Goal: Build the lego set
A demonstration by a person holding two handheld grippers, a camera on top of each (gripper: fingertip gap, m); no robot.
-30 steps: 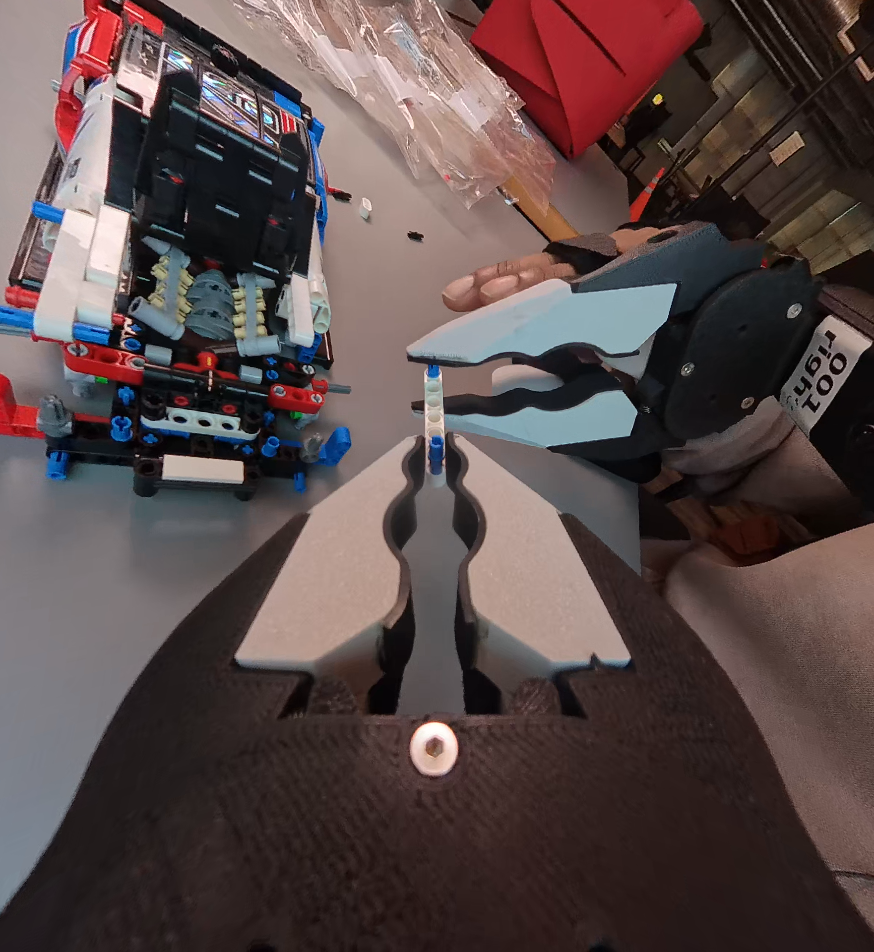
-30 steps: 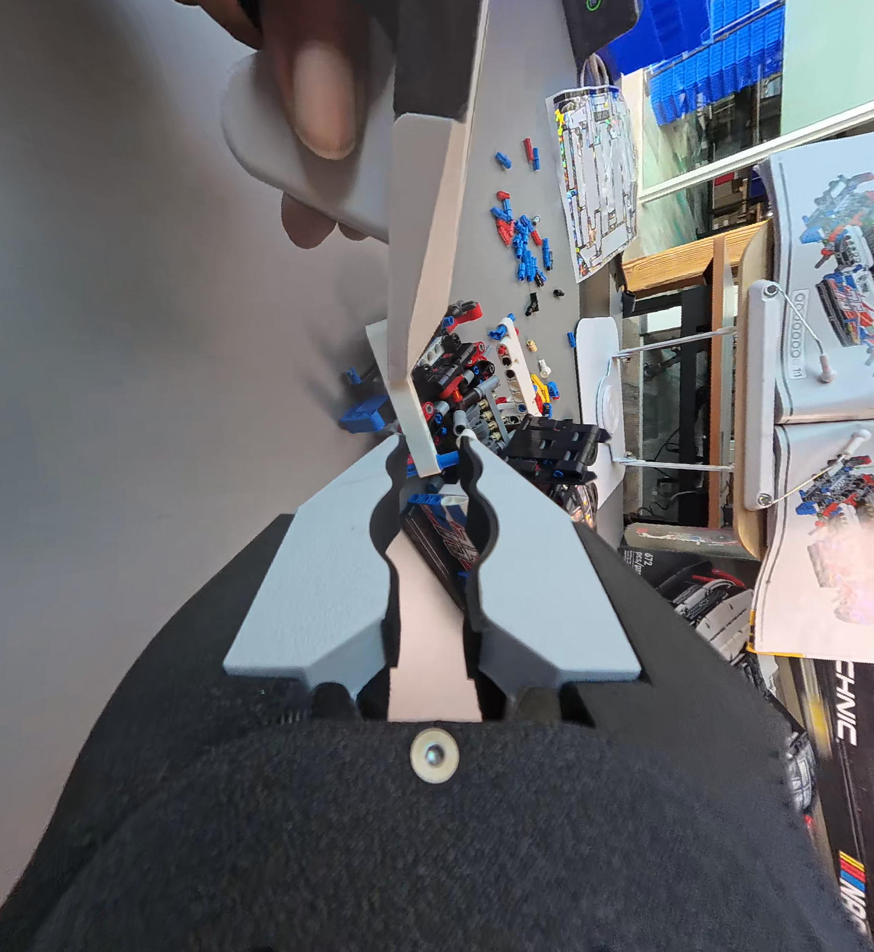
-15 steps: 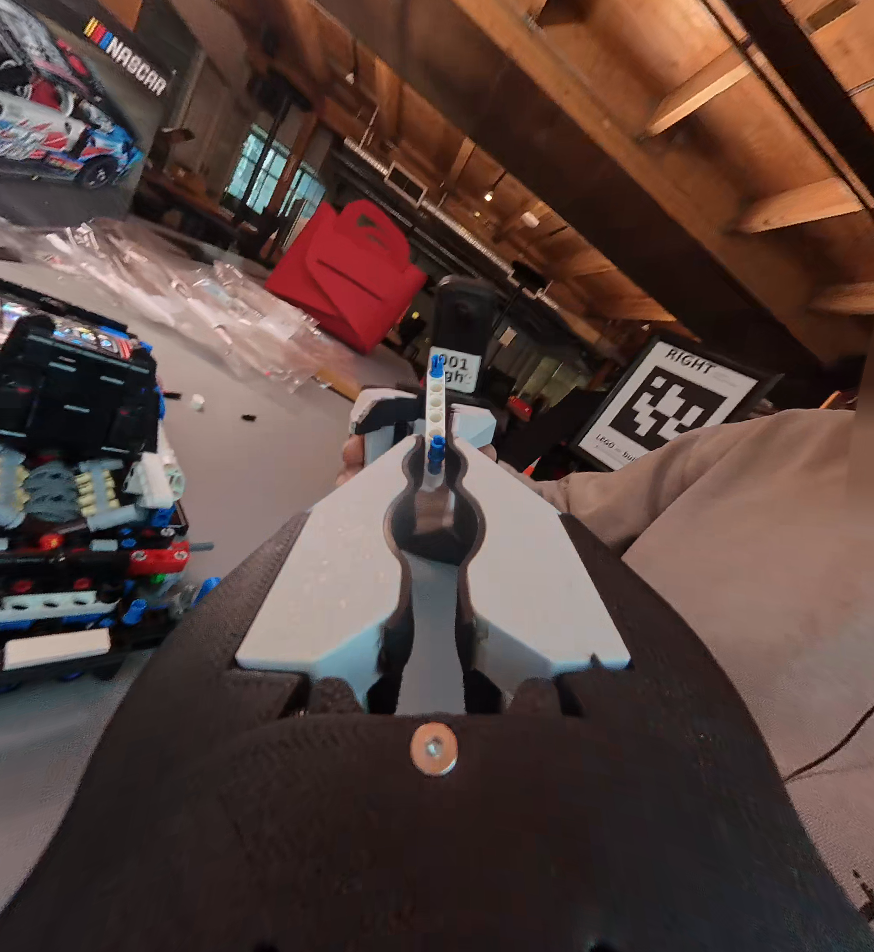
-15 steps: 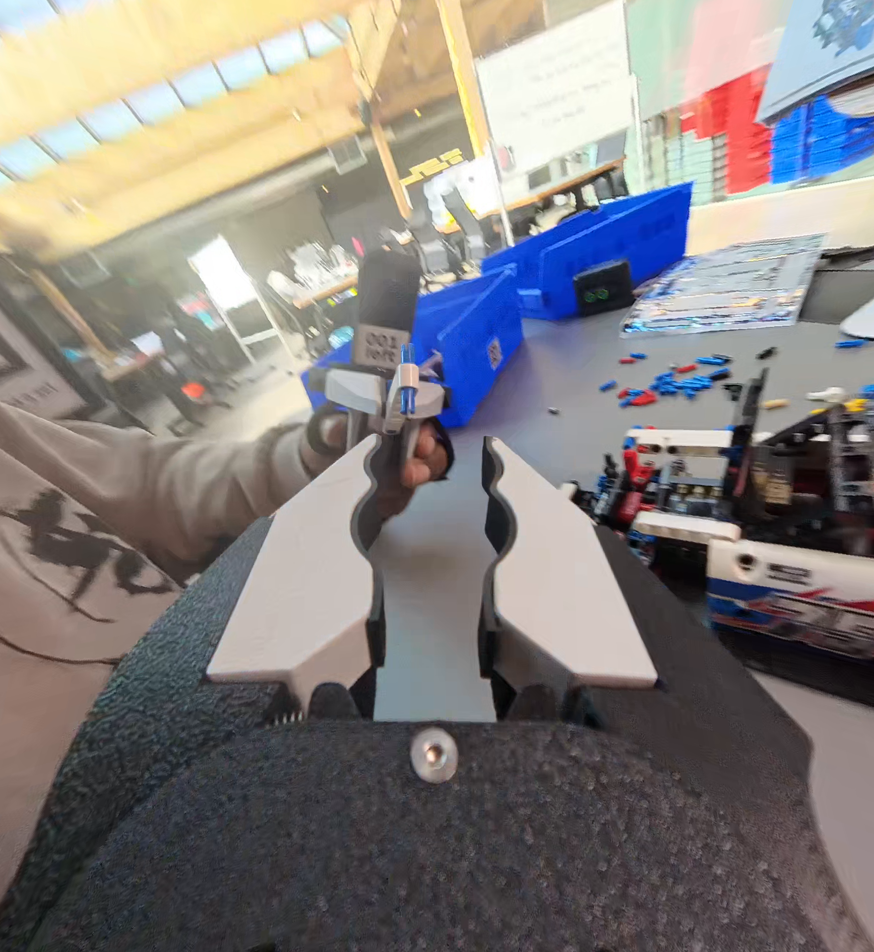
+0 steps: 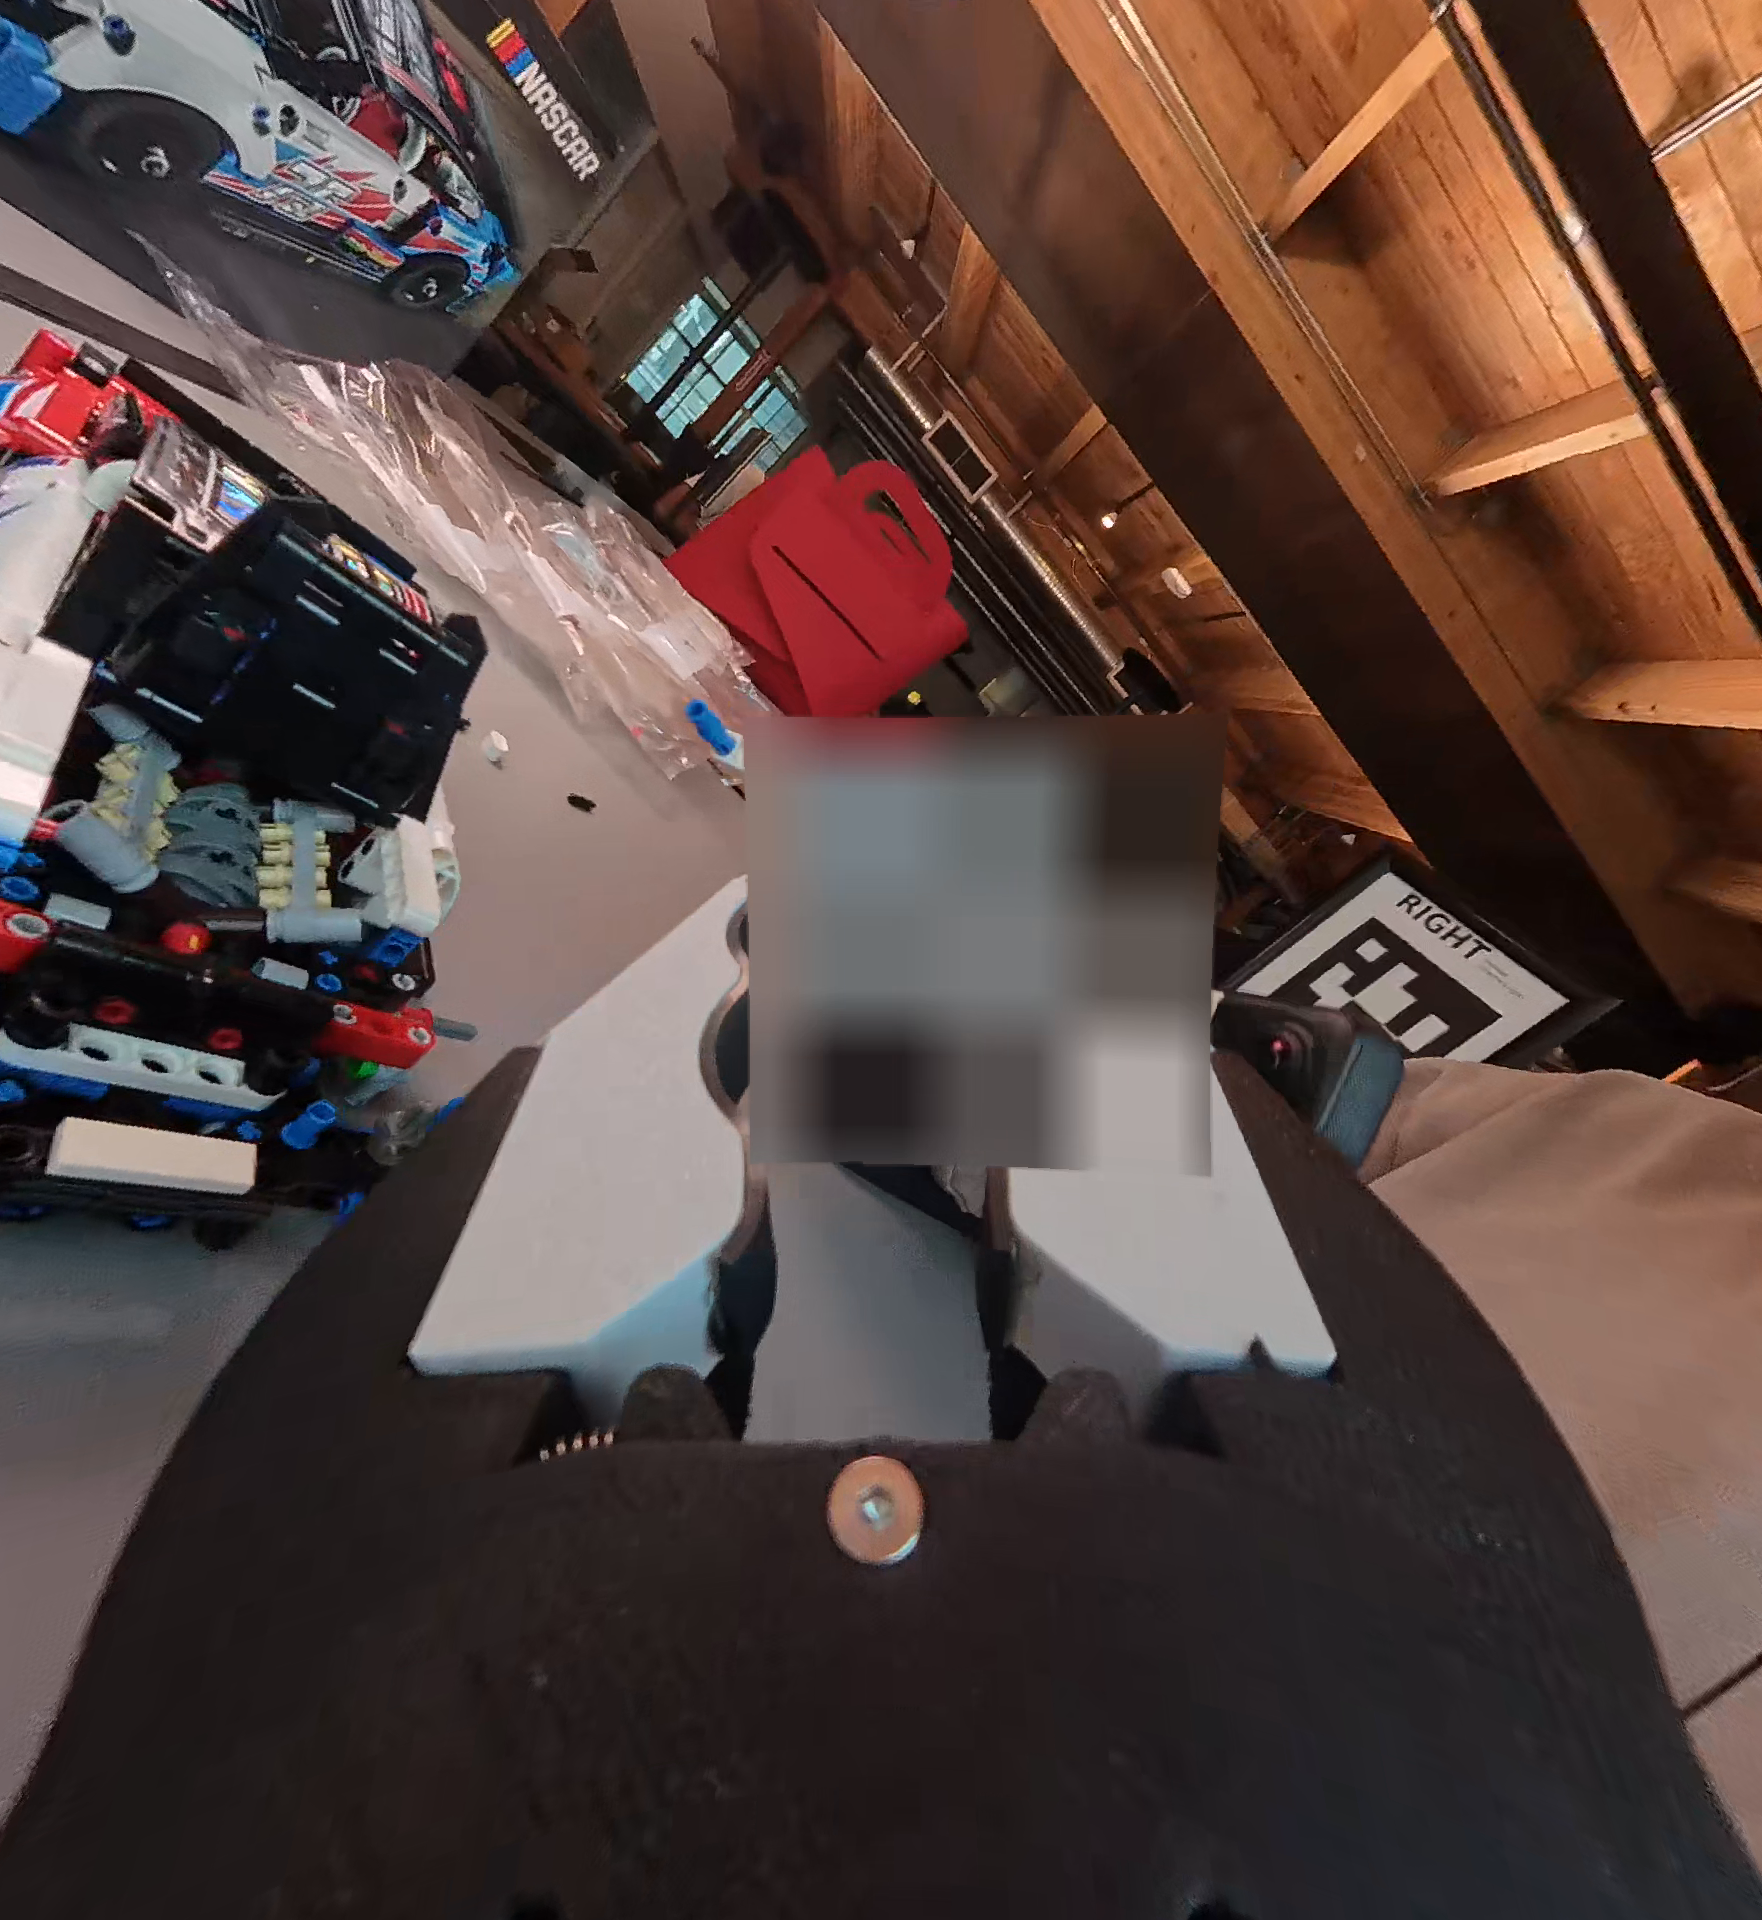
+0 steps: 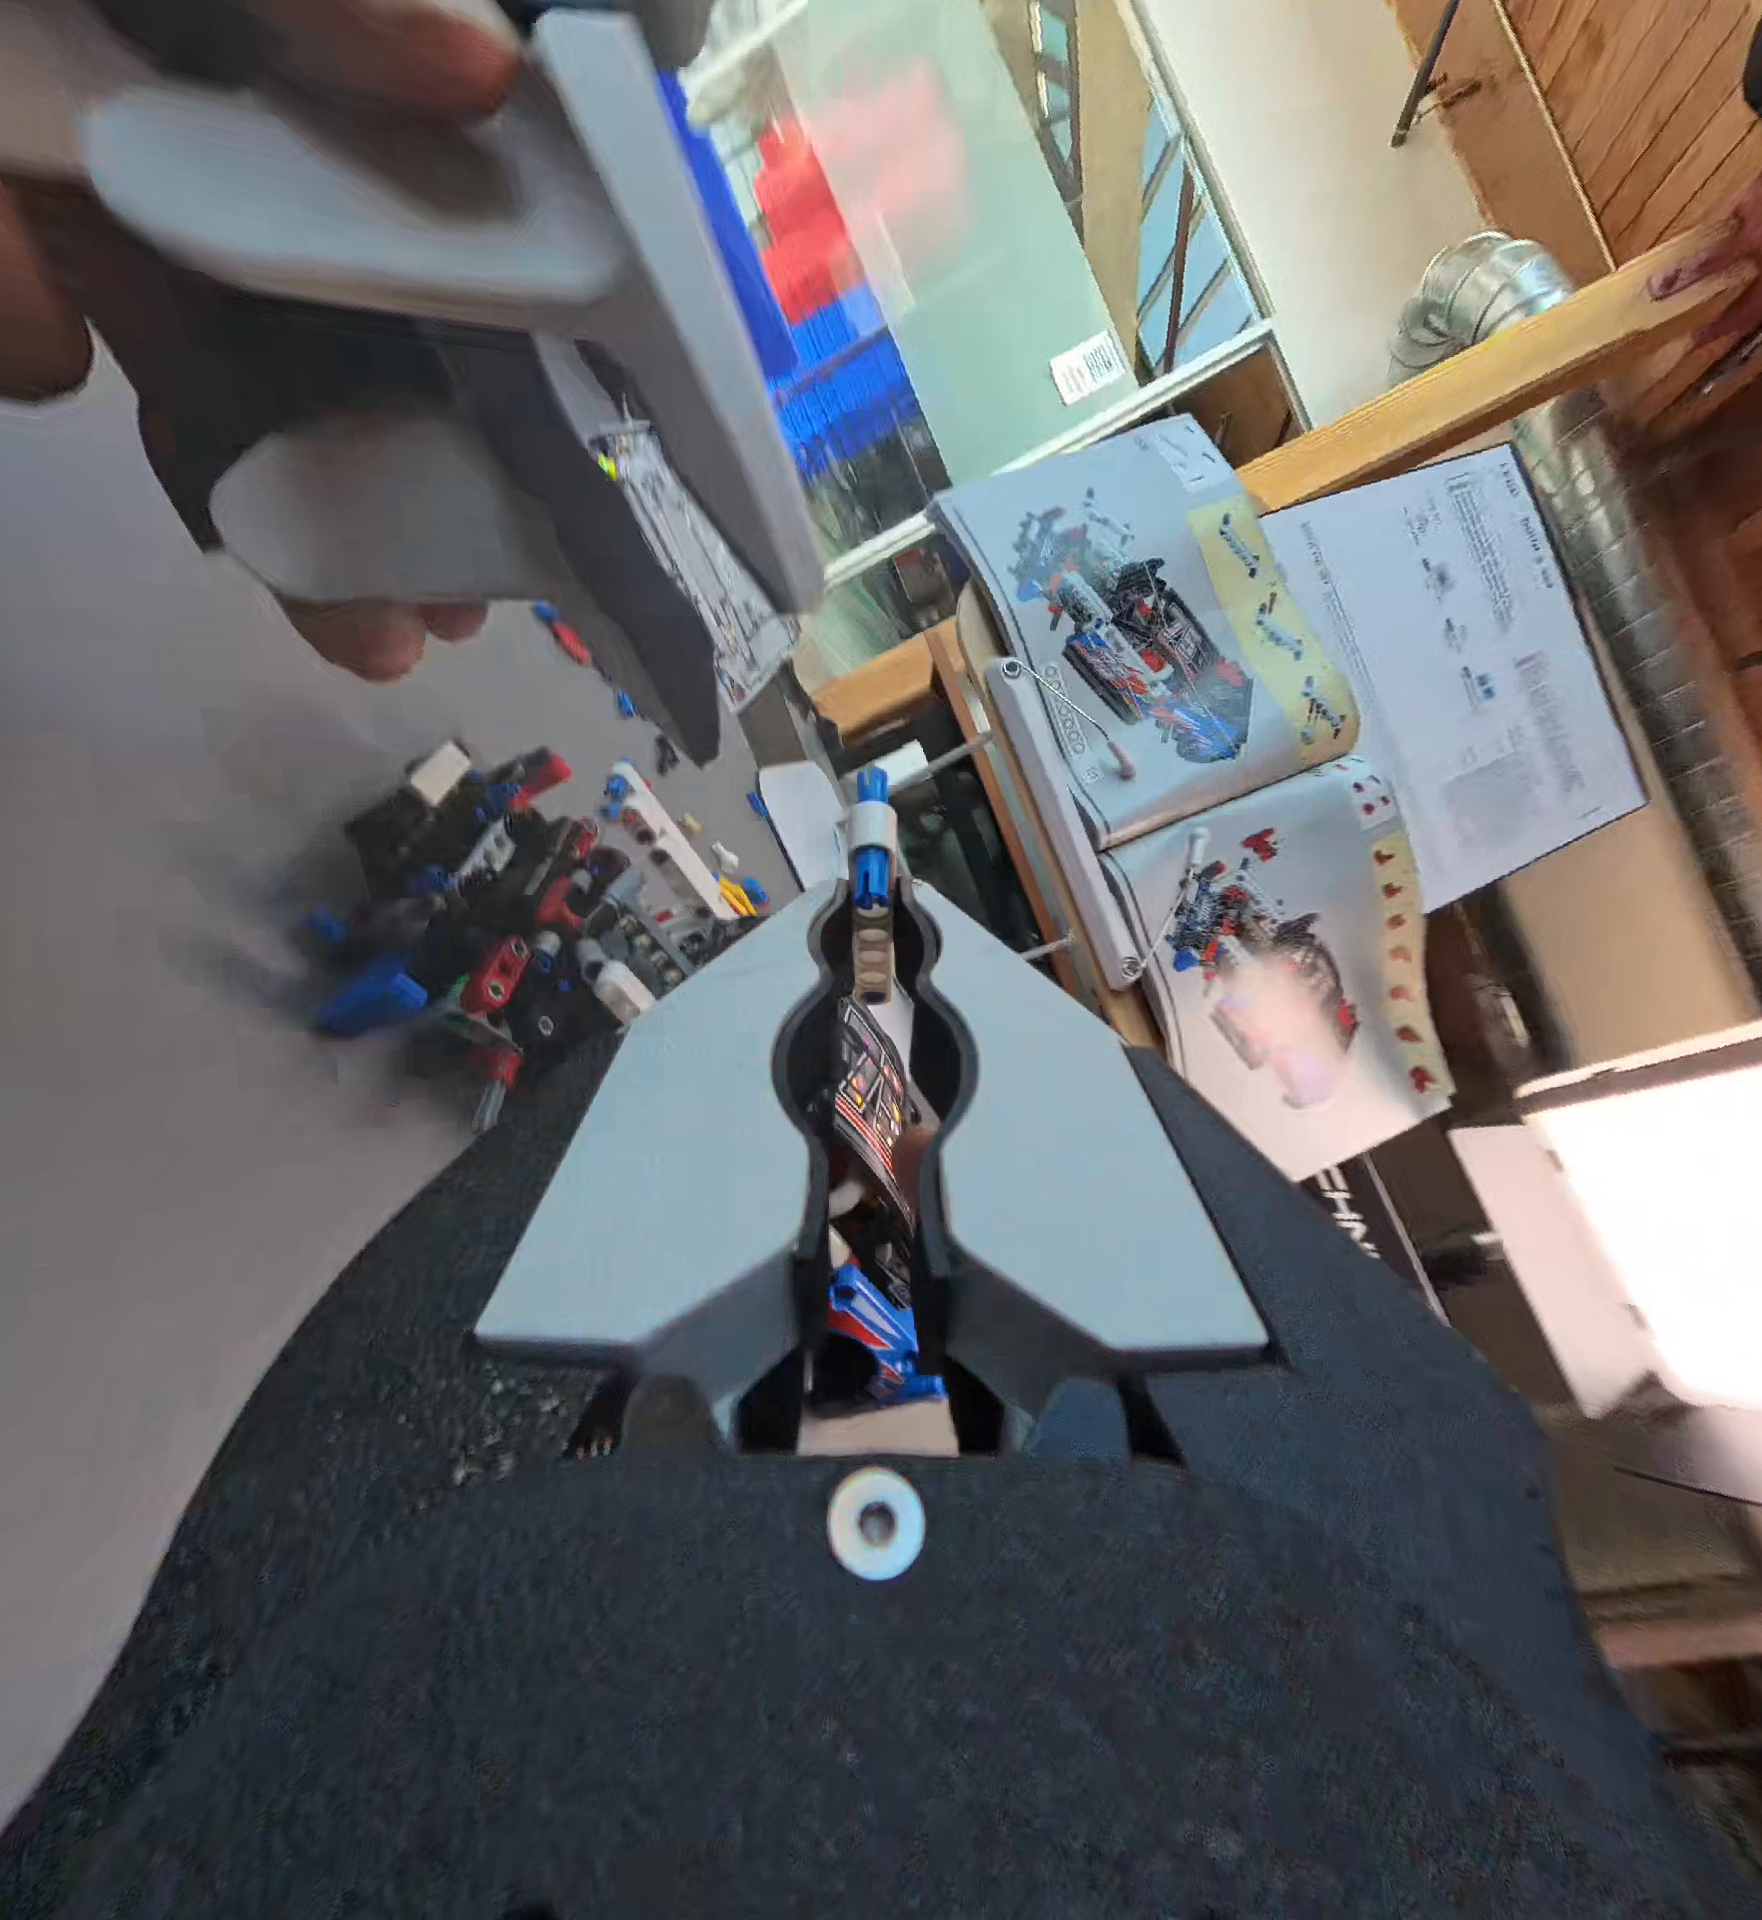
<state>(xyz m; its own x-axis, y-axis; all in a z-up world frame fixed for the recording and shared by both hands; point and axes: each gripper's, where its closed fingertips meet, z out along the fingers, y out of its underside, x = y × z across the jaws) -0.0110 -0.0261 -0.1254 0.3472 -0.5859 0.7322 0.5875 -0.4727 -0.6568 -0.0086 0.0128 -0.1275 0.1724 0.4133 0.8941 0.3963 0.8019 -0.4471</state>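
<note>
White beam with blue pins (image 6: 869,894) is pinched at the tips of the right hand-held gripper (image 6: 872,914), long axis pointing forward along the fingers, at frame centre. Left hand-held gripper (image 6: 586,343), upper left, sits above and apart; its fingers look spread, tips blurred out. Car model (image 5: 181,810) on grey surface (image 5: 56,1382), left. Instruction booklet (image 6: 1199,769) right.

Printed lettering on the dark set box (image 5: 264,197), on a framed black-and-white marker sign (image 5: 1417,987), wording withheld
</note>
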